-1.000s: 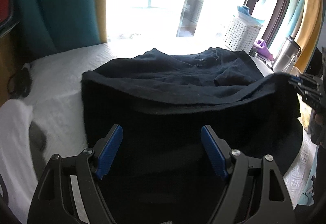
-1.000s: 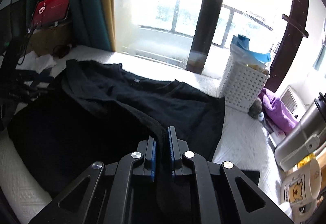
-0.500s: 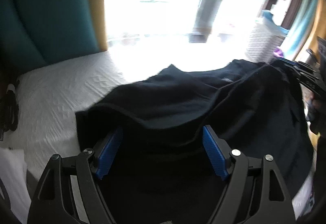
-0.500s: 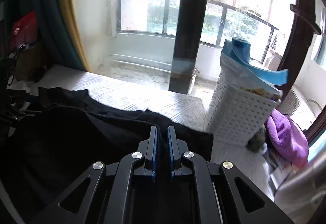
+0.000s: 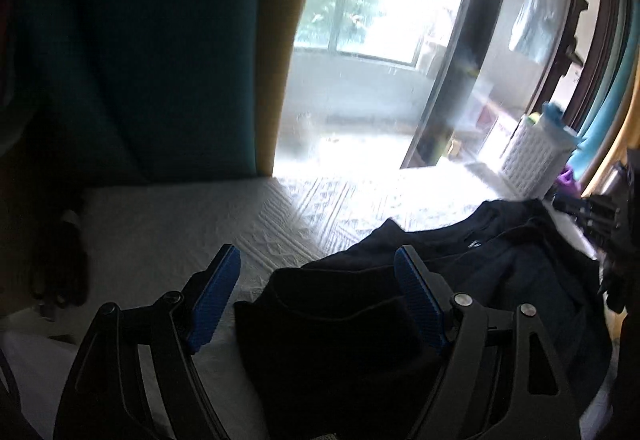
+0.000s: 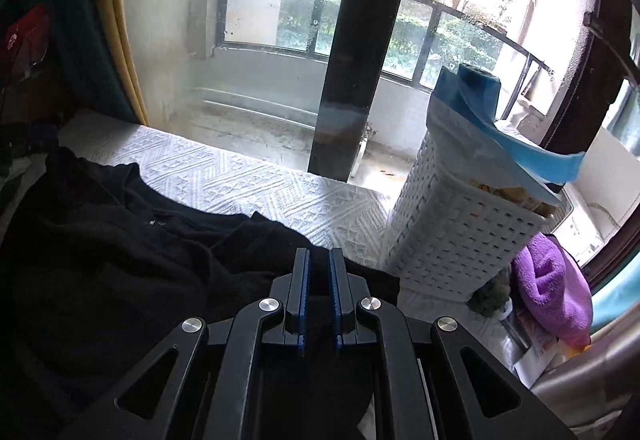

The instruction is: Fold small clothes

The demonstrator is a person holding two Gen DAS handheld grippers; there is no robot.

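Your right gripper [image 6: 319, 296] is clamped on the black garment [image 6: 120, 260], your left gripper [image 5: 316, 300] gapes empty, so one-sided pulling may skew the fold.

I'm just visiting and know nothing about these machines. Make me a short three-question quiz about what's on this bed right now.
1. True or false: the right tongs are closed on the black garment.
2. Which stands beside the white basket? A) a purple cloth B) a red pillow C) a green bottle
3. Fill in: the left tongs stand wide ____, pads clear of the cloth.

Key: 1 true; 2 A; 3 open.
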